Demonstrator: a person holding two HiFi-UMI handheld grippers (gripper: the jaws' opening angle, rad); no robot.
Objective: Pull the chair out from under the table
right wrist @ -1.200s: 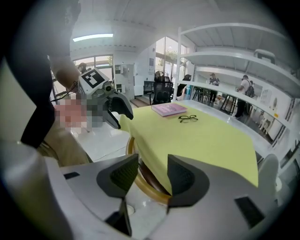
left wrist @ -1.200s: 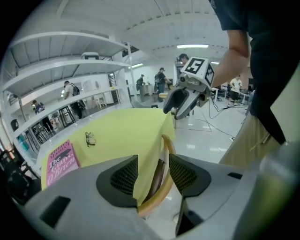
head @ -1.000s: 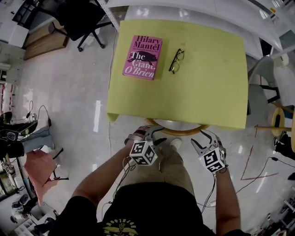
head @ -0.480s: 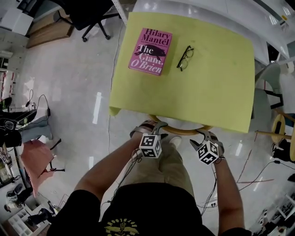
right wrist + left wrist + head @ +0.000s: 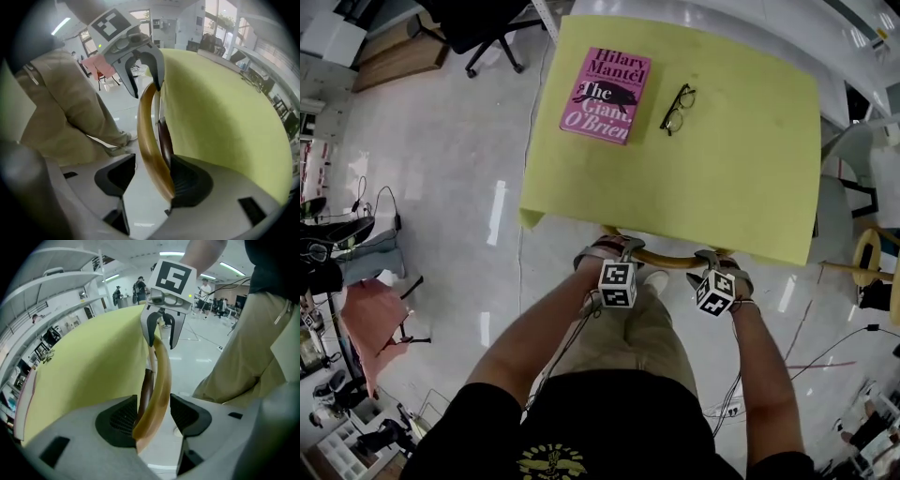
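Observation:
The chair shows only as a curved wooden back rail (image 5: 668, 260) sticking out from under the near edge of the yellow table (image 5: 741, 169). My left gripper (image 5: 615, 247) points steeply down over the rail's left part. In the left gripper view the rail (image 5: 159, 380) runs between its open jaws (image 5: 151, 416), close to the left pad, with a gap at the right pad. My right gripper (image 5: 717, 260) stands over the rail's right part. There the rail (image 5: 149, 136) lies against the right pad of the open jaws (image 5: 150, 180), with a wide gap on the left.
A pink book (image 5: 605, 94) and black glasses (image 5: 677, 109) lie on the far part of the table. The person's legs (image 5: 642, 328) stand just behind the rail. A black office chair (image 5: 473, 23) is at the far left, a white chair (image 5: 853, 159) and a wooden stool (image 5: 874, 272) at the right.
Both grippers have come down and forward from in front of the body. Their jaws now straddle the chair's back rail, where before they hung above it.

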